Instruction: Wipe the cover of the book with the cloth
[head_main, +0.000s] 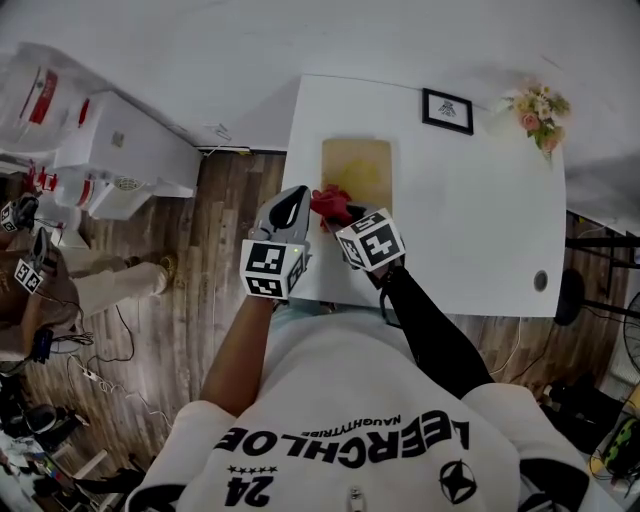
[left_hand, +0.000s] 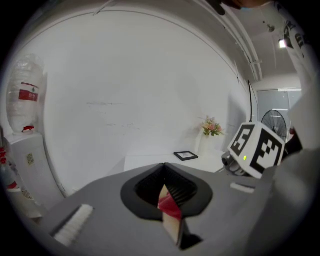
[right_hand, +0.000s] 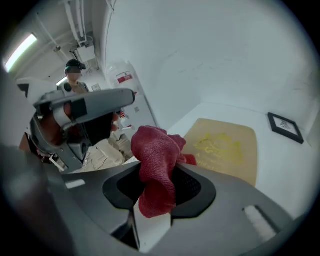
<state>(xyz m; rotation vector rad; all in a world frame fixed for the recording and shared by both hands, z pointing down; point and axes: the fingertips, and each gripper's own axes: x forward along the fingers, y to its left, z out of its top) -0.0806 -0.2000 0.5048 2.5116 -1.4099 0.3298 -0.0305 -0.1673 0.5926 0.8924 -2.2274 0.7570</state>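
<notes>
Right gripper (right_hand: 156, 207) pinches the cloth (right_hand: 156, 155) tight. It looks soft, light and floppy, held at the near edge of the stiff, flat book (right_hand: 225, 147). Left gripper (left_hand: 170, 212) has its jaws drawn together, seemingly empty.

- The cloth (right_hand: 157, 165) is showing a coarse, nubbly red weave, soft and matt.
- The book (right_hand: 225, 147) on the table is showing a tan cover, smooth and matt, with faint yellow print.
- The table (head_main: 470, 230) is looking smooth, white and dull.
- The floor (head_main: 210, 270) beside the table is showing brown wood planks with grain.
- The left gripper (left_hand: 167, 210) and right gripper (right_hand: 155, 200) are showing matt grey plastic shells, ribbed black inside.
</notes>
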